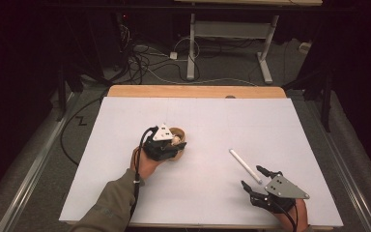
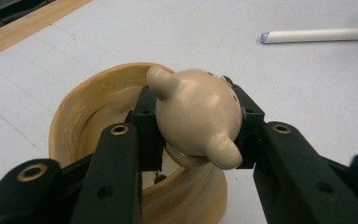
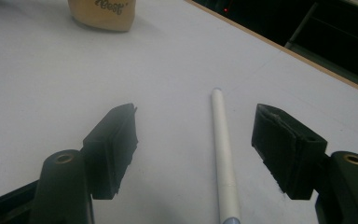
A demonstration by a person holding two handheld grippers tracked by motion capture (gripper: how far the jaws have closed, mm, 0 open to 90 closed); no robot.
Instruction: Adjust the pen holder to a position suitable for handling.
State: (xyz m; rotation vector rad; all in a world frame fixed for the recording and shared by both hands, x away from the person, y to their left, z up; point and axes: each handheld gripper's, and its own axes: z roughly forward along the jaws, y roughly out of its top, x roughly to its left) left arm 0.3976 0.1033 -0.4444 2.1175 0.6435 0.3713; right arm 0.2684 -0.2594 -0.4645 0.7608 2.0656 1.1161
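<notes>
**Bear head clamped in my left tool, white tube between my right jaws**

From the high view, my left gripper (image 1: 172, 143) sits near the middle of the white tabletop (image 1: 125, 183), its jaws closed on a small beige round bear-shaped head (image 1: 176, 140). Just beyond its tips stands a tan, soft-walled cup-like holder (image 1: 177, 131). My right gripper (image 1: 256, 182) rests near the table's near right corner with its jaws spread. A slim white paper tube (image 1: 244, 165) lies flat on the table, its near end reaching in between those jaws.

In the left gripper view, my two black pads press on either side of the smooth beige head (image 2: 196, 116), one rounded ear pointing up and away, the other down toward me. The tan holder (image 2: 93, 112) sits directly behind and beneath the grip, its open mouth facing the head.

In the right gripper view, my jaws stand wide apart, touching nothing. The white tube (image 3: 223, 149) runs lengthwise between them, nearer the right pad, lying on the table. The tan holder (image 3: 103, 14) stands far ahead and to the left.
</notes>
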